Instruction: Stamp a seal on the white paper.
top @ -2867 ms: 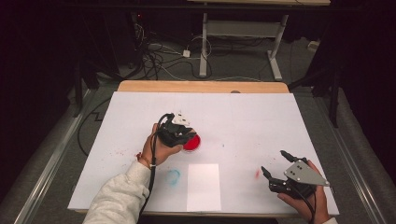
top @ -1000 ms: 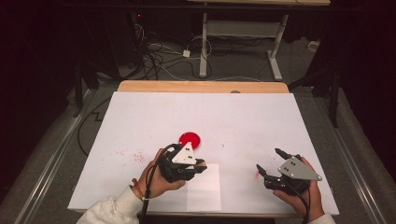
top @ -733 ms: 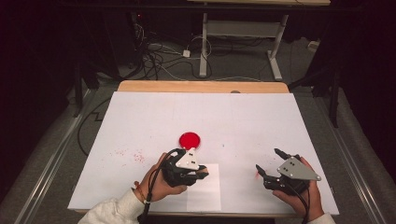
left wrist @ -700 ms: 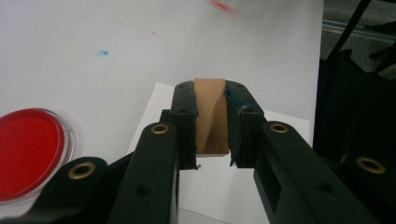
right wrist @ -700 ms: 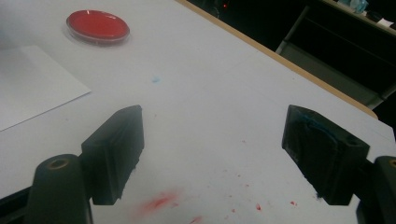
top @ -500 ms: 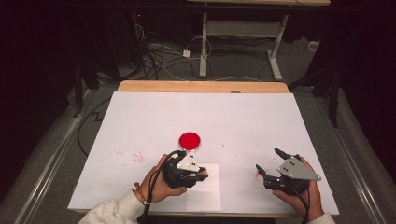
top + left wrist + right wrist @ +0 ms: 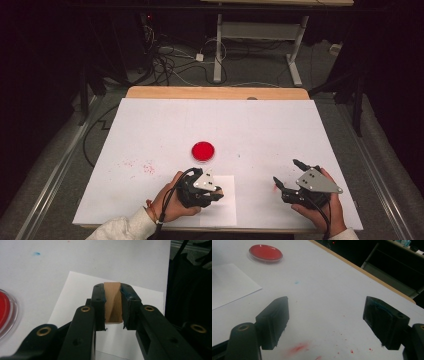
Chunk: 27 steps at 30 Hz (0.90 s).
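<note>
Nearest to us, our left gripper [image 7: 200,189] had its jaws clenched on a small wooden block [image 7: 113,301], likely a stamp, and held it over the white sheet of paper [image 7: 225,210] at the near edge of the tabletop [image 7: 150,125]. We judged that we were at the stamping step: the block looked loaded from the red ink dish [image 7: 203,150] and ready to go down on the paper. The next move called for a straight, level press onto the sheet without sliding, then a clean lift. Our right gripper [image 7: 290,176] rested near right, jaws spread wide and empty, over red smears. Farther off, the white covering showed red specks and a blue dab, a bare wooden strip edged the far side, and beyond lay cables and desk legs in a dark room.
</note>
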Motion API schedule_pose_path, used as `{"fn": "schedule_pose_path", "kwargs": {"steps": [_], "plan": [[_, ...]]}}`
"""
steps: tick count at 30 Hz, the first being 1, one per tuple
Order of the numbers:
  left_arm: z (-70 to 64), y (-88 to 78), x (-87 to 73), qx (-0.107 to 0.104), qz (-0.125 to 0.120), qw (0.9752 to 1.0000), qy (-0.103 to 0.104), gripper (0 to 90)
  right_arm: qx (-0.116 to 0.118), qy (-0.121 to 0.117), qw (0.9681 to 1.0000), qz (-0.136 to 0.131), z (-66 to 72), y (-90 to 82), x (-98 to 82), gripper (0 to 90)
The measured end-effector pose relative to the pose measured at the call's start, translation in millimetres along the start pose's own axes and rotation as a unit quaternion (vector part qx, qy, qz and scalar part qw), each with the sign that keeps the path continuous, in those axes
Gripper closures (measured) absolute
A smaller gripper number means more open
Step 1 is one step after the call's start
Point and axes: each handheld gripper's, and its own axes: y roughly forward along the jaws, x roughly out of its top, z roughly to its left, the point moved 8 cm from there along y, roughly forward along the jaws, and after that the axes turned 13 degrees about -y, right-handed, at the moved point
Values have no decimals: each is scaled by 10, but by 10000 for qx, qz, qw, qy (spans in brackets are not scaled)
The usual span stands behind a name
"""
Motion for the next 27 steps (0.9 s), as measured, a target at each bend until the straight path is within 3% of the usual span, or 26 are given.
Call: {"fn": "schedule_pose_path", "kwargs": {"steps": [8, 14, 27], "plan": [[-1, 131, -51, -15, 195, 9998, 56, 737, 3, -2, 10000, -5, -2, -12, -9, 216], [23, 238, -110, 175, 426, 9988, 145, 737, 5, -64, 10000, -19, 10, -21, -1, 216], [58, 278, -139, 7, 433, 9990, -78, 739, -17, -72, 10000, -49, 14, -57, 7, 216]]}}
